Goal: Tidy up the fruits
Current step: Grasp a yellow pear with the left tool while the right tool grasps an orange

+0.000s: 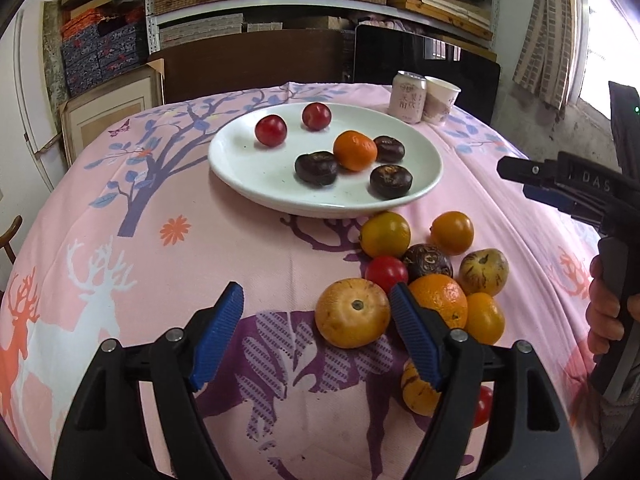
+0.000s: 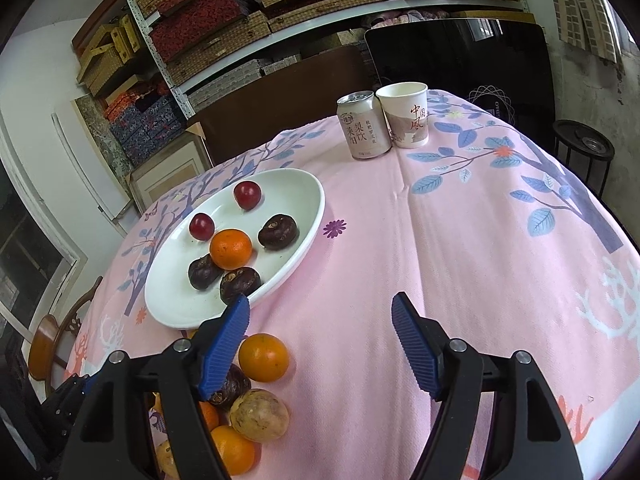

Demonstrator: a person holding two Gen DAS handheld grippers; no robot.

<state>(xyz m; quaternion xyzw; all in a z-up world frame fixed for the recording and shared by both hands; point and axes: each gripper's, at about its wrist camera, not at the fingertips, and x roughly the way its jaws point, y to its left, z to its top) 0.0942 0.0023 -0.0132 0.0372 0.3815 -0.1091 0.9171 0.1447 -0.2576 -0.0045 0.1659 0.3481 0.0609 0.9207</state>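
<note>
A white plate (image 1: 248, 168) on the pink tablecloth holds two red plums (image 1: 271, 130), one orange (image 1: 355, 150) and three dark water chestnuts (image 1: 316, 168). A pile of loose fruit lies in front of the plate: a large yellow-orange fruit (image 1: 353, 313), oranges (image 1: 440, 300), a red tomato (image 1: 386, 272), a dark chestnut (image 1: 427, 262). My left gripper (image 1: 316, 312) is open above the cloth, its right finger beside the large fruit. My right gripper (image 2: 320, 332) is open and empty, just right of the plate (image 2: 304, 216) and the pile (image 2: 263, 357). It also shows in the left wrist view (image 1: 520, 178).
A drink can (image 2: 363, 125) and a paper cup (image 2: 404, 114) stand at the table's far edge. Dark chair backs and shelves of boxes stand behind the table. A wooden chair (image 2: 52, 340) is at the left.
</note>
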